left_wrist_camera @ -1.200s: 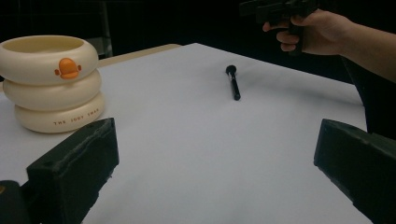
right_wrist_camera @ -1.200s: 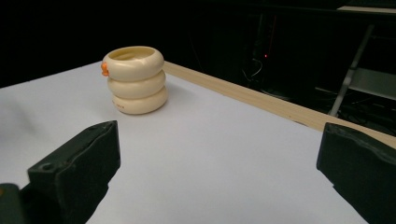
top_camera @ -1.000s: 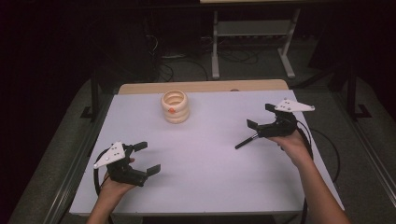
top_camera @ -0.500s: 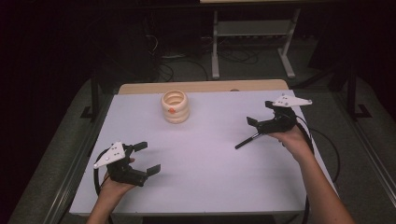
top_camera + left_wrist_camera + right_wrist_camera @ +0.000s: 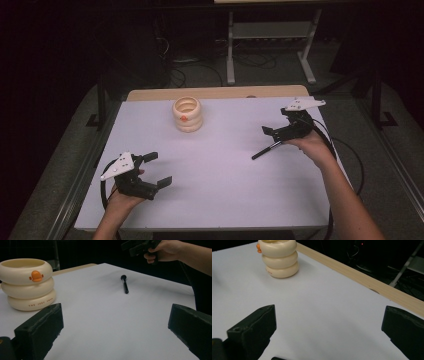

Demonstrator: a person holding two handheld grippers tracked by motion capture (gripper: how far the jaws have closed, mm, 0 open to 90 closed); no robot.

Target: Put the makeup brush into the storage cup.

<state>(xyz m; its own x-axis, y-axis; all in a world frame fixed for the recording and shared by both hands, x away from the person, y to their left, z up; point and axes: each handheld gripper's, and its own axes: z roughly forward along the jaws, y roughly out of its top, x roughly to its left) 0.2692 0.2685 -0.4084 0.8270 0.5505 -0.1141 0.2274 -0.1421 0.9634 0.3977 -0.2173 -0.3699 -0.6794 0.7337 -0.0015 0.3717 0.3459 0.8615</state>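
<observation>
The left gripper sits at the near left of the surface, held low in the left hand. Its jaws stand wide apart and hold nothing.

The task object is a slim black pen lying flat on the right half of the surface, well apart from the left gripper. In the high view its long axis runs diagonally, from its near-left tip up toward the far right. In the left gripper view the pen lies ahead of the jaws and slightly right of centre, with its rounded end farthest from the camera.

The right gripper is the nearer tool: it hovers just above and beyond the far end of the pen, carried by the right hand. Its jaws are also spread wide and empty. In the right gripper view a dark sliver at the bottom edge is probably the pen, placing it below and slightly behind the jaw line. Judgement: the right gripper must tip down and draw back toward the person, then close across the pen's narrow width.

Farthest back, a cream ringed holder with an orange mark stands upright near the far edge, open top upward.
</observation>
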